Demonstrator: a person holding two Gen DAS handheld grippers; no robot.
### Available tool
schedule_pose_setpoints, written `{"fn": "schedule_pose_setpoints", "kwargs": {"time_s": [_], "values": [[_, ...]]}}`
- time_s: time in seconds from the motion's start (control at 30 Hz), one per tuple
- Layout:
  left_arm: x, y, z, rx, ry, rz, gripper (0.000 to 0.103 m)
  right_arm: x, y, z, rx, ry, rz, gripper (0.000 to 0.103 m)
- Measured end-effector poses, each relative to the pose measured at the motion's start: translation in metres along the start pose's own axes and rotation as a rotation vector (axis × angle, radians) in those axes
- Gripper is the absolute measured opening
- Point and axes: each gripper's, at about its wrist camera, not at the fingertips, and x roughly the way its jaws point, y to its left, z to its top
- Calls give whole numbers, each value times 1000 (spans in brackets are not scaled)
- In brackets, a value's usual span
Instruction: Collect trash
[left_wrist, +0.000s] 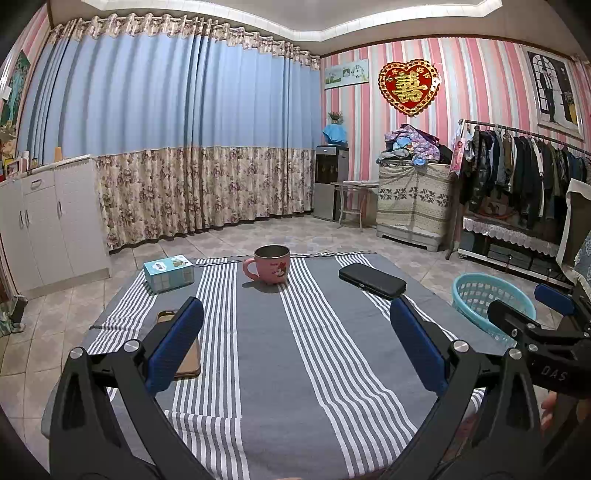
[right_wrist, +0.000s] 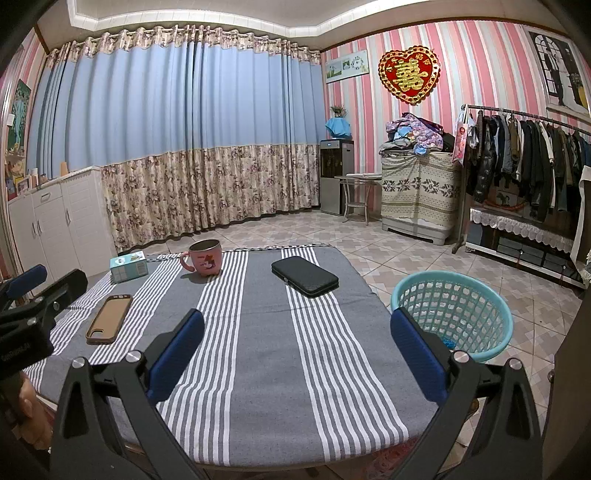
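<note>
My left gripper hangs open over the near part of a table under a grey striped cloth, with nothing between its blue pads. My right gripper is open too, over the table's near right part, beside a turquoise mesh basket on the floor. Something small and blue lies in the basket's bottom. On the cloth stand a pink mug, a small light-blue box, a black case and a brown phone case. The left pad partly hides the phone case in the left wrist view.
The basket stands off the table's right edge. White cabinets line the left wall, curtains cover the back. A clothes rack, a covered chest piled with clothes and a water dispenser stand at the right and back. Tiled floor surrounds the table.
</note>
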Motion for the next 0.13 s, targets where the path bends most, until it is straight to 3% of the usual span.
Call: {"fn": "schedule_pose_setpoints", "kwargs": {"time_s": [0.13], "values": [[-1,-4,1,3,4,0,98,0,0,0,1,1,0,98]]}}
